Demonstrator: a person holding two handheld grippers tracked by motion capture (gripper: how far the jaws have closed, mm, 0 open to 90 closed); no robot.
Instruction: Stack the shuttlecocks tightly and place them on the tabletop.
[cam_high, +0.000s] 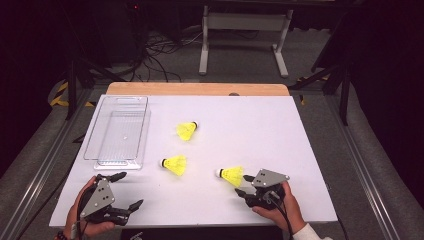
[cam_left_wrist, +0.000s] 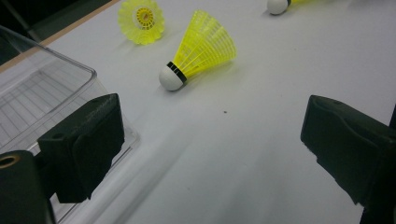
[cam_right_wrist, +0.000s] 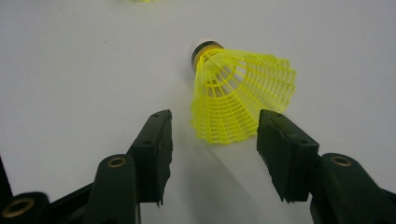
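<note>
Your left gripper (cam_high: 126, 190) sits at the near left corner of the white table (cam_high: 260, 130), jaws spread wide with nothing between them. Just beyond it lies the clear bin (cam_high: 118, 131), a long see-through tray with a ribbed floor, lying along the table's left edge; in your left gripper view its near corner (cam_left_wrist: 70, 88) shows just behind the left jaw.

Three shuttlecocks lie on their sides, each a bright yellow mesh skirt on a white rounded cork with a dark band at the neck. The far one (cam_high: 187, 130) is right of the bin, cork toward the right. The middle one (cam_high: 175, 164) lies nearer you, cork toward the bin; in your left gripper view it (cam_left_wrist: 198, 50) rests ahead of the jaws.

The near one (cam_high: 230, 175) lies cork-left, skirt toward your right gripper (cam_high: 244, 186). In your right gripper view its skirt rim (cam_right_wrist: 243, 95) flares just ahead of the gap, and those jaws stand apart, not touching it.
</note>
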